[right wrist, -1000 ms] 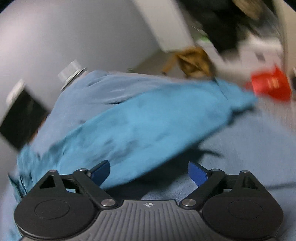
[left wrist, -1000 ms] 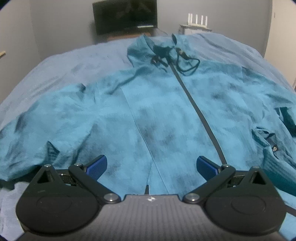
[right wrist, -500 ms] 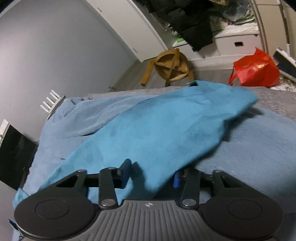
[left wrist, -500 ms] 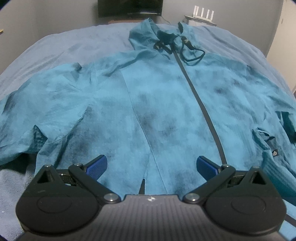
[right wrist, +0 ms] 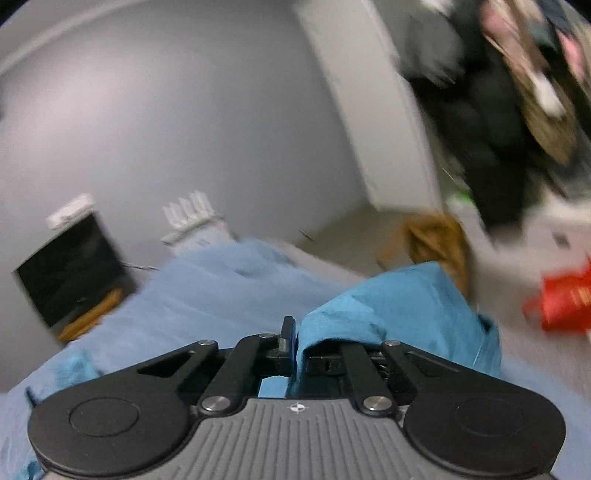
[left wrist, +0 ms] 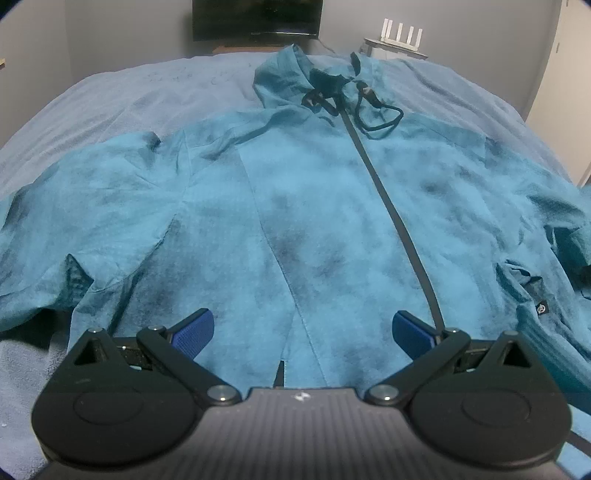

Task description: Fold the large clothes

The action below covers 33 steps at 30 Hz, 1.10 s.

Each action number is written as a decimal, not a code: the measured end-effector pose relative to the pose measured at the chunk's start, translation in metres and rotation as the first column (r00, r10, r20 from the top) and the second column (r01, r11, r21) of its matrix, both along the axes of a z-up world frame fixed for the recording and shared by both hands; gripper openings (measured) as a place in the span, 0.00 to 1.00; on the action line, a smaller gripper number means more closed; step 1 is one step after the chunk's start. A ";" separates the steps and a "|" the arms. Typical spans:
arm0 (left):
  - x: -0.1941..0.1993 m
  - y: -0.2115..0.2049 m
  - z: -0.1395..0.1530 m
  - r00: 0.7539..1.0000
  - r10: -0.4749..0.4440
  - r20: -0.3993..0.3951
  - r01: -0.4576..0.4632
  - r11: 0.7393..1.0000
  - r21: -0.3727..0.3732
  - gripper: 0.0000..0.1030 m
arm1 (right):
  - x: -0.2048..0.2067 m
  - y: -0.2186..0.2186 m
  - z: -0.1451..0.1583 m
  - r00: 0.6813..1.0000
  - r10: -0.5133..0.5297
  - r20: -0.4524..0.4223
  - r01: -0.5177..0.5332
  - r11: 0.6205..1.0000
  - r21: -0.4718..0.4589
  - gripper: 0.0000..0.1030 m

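A teal hooded jacket (left wrist: 314, 206) lies face up on the bed (left wrist: 110, 99), its dark zipper (left wrist: 391, 206) running from the collar toward me and a black drawstring (left wrist: 376, 114) looped at the neck. My left gripper (left wrist: 301, 330) hovers open over the jacket's lower hem, nothing between its blue pads (left wrist: 194, 330). In the right wrist view my right gripper (right wrist: 297, 349) is shut on a fold of the jacket's sleeve (right wrist: 399, 306), which bunches up over the right finger and is lifted off the bed.
A dark screen (left wrist: 256, 18) on a low stand and a white router (left wrist: 400, 29) sit beyond the bed's far end. In the right wrist view the floor holds a wooden stool (right wrist: 439, 240), a red bag (right wrist: 565, 302) and hanging clothes (right wrist: 495, 129).
My right gripper closed on the jacket's sleeve and rose, tilting up toward the wall. The left gripper stayed open and tipped down slightly over the hem.
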<state>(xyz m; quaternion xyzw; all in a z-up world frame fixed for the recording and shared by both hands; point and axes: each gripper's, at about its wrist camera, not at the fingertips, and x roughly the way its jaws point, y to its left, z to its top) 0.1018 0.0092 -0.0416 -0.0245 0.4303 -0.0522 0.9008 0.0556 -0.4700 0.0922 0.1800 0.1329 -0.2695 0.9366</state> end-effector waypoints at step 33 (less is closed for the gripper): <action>0.007 0.051 0.016 0.989 0.136 0.060 -0.128 0.984 -0.124 1.00 | 0.103 0.372 -0.135 0.652 0.681 -0.334 -0.707 0.704 0.057 0.80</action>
